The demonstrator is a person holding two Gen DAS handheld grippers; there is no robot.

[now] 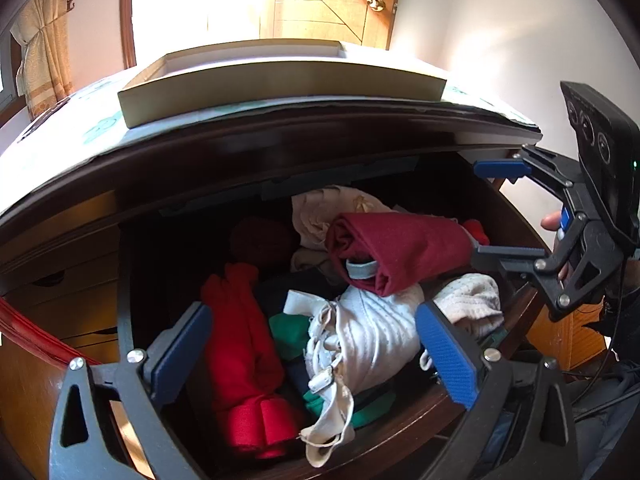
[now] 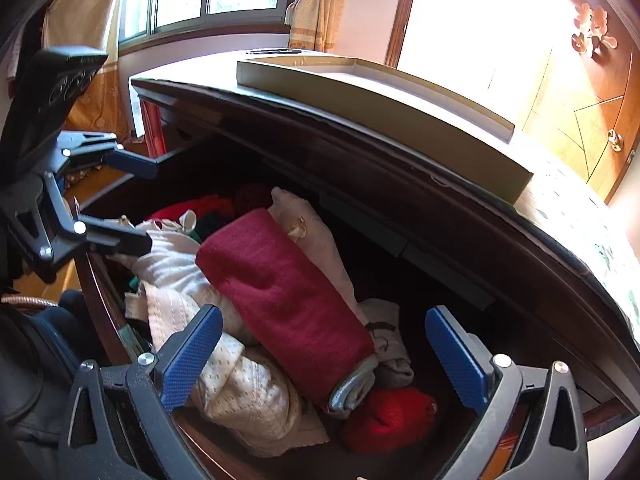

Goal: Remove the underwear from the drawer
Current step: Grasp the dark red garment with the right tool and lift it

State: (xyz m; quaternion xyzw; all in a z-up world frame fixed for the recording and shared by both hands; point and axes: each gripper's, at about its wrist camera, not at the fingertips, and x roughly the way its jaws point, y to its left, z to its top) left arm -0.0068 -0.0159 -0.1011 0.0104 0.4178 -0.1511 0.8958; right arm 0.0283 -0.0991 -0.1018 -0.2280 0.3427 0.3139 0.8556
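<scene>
A rolled maroon underwear (image 1: 400,248) with a grey waistband lies on top of the clothes heap in the open dark wooden drawer (image 1: 125,280). My right gripper (image 2: 324,360) is open, and the maroon underwear (image 2: 288,292) lies between its blue pads, which stand well apart from it. From the left wrist view, the right gripper (image 1: 496,212) reaches in from the right, its lower finger at the roll's end. My left gripper (image 1: 316,356) is open above a red rolled garment (image 1: 244,360) and a white quilted garment (image 1: 372,336), holding nothing.
A shallow cardboard box (image 1: 280,84) sits on the dresser top right above the drawer opening. The drawer also holds cream knitwear (image 2: 240,392), a beige piece (image 2: 316,240) and green cloth (image 1: 288,332). A hand (image 1: 552,222) holds the right gripper.
</scene>
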